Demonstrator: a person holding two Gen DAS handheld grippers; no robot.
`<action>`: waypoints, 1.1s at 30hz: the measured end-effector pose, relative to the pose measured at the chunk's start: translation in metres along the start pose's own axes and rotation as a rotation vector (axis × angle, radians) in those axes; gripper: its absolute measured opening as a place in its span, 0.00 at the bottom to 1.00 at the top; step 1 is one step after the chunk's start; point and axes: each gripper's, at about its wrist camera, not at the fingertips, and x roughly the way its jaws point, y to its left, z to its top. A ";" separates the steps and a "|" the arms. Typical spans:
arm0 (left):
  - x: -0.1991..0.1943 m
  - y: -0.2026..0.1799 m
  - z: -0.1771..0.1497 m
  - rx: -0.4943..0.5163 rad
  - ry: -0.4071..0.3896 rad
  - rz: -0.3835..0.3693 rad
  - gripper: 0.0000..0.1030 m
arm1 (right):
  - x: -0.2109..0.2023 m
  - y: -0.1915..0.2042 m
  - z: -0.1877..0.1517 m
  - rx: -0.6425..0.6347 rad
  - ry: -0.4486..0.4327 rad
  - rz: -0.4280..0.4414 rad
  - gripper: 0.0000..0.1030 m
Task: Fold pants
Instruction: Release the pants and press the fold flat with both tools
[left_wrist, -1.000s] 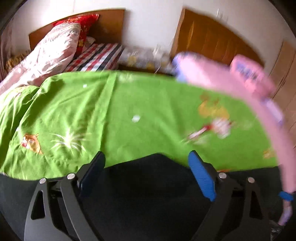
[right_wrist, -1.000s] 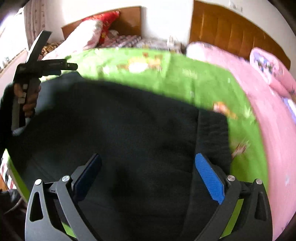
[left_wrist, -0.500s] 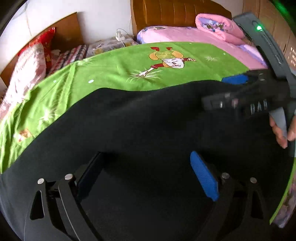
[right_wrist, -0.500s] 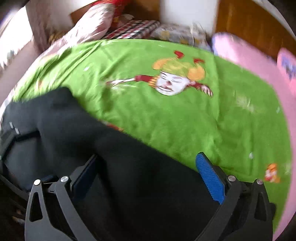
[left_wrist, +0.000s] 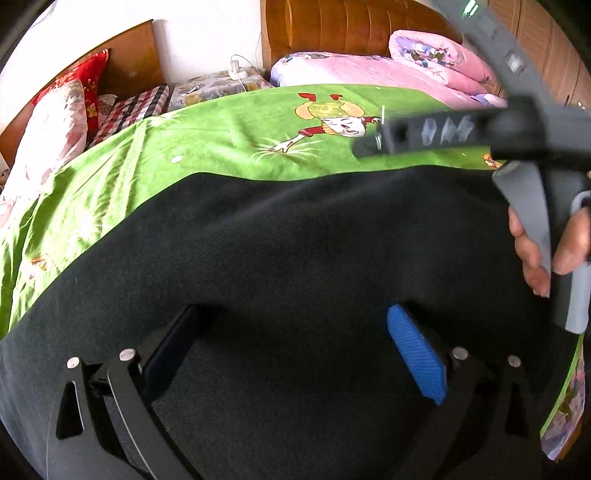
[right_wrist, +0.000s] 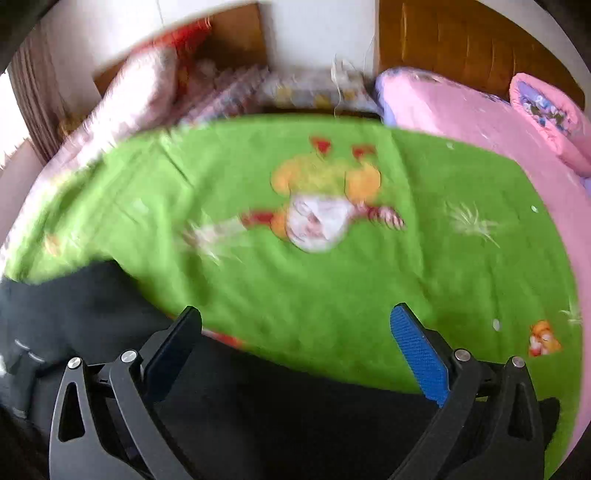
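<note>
bedroom with two wooden headboards against a white wall; green cartoon bedspread covers the near bed, pink quilt on the far one, red pillow at the far left corner. black pants lie spread flat along the near edge of the green bedspread, filling the lower half of the left wrist view and running off frame to the left.

left gripper hangs over the middle of the pants, jaws opening wide, cloth under them but not pinched. right gripper sits at the far edge of the pants where black meets green, jaws spread wide, pads not pressing on anything. person's hand on its handle shows at the right of the left view. right view is blurred.

step, as i read it: pants laid out and let go, fold not yet started. next move calls for picking one end or side edge with both grippers, closing on the cloth, lifting and carrying it over onto the other half, edges lined up. which end is the waistband, cannot tell.
</note>
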 end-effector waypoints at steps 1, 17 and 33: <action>0.000 0.000 0.000 -0.001 -0.001 -0.001 0.99 | -0.003 0.009 0.001 -0.018 -0.004 0.078 0.96; -0.005 0.008 -0.005 -0.015 -0.019 0.000 0.99 | 0.029 0.041 -0.017 -0.260 0.074 0.014 0.95; -0.005 0.012 -0.005 -0.014 -0.015 0.008 0.99 | -0.030 -0.025 -0.071 -0.156 0.085 -0.018 0.96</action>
